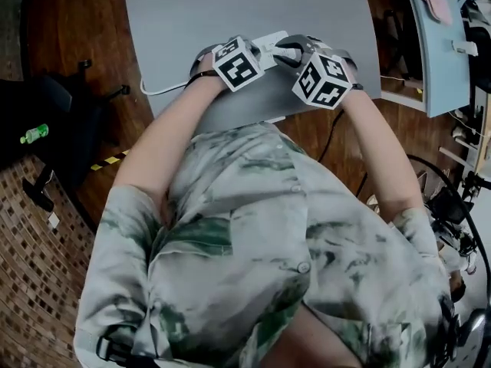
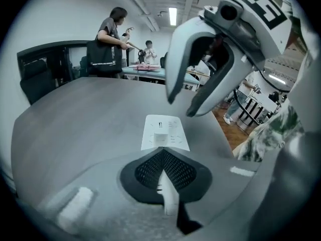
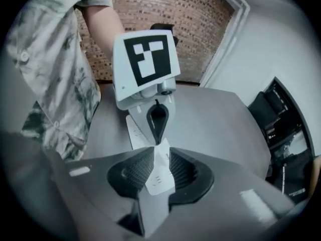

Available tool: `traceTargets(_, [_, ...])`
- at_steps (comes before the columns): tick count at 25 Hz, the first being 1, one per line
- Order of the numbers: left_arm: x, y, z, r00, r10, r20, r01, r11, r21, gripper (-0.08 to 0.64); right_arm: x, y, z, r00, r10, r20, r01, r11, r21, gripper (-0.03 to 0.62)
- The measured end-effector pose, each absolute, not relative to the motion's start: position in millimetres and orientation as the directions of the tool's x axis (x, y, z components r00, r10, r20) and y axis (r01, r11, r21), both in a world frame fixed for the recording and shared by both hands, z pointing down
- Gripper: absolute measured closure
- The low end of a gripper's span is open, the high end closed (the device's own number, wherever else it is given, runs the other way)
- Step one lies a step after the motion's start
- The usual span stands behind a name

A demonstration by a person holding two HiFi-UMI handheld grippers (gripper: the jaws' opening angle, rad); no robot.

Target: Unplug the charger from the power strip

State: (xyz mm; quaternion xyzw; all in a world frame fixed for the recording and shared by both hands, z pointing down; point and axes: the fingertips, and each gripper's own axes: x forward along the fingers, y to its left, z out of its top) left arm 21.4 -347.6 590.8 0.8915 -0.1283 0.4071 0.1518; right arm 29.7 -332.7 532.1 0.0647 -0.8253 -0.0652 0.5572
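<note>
Grey table (image 2: pixel 75 124), approach step: my left gripper (image 2: pixel 162 151) clenched at the strip (image 2: pixel 179 134), right gripper (image 3: pixel 160 152) released above it. Next, I reckon, right straddles the charger (image 2: pixel 160 138).

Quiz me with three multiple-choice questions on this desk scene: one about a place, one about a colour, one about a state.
1. Where does the power strip lie?
A on the floor; B on the grey table; C on a chair.
2. What colour is it?
A black; B red; C white.
3. How do the jaws of the right hand-held gripper stand?
A apart; B pressed together; C clamped on a bottle.

Answers:
1 B, the head view shows it on the tabletop.
2 C, its casing is white in every view.
3 A, the strip shows through the gap between them.
</note>
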Motion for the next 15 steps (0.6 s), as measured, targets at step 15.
traceTargets(15, [27,-343,600,0.659,-0.070,0.749,-0.301,-0.937,0.176,0.557,34,-338,598,-0.085,0.083,0.993,0.331,0.942,-0.051,0.472])
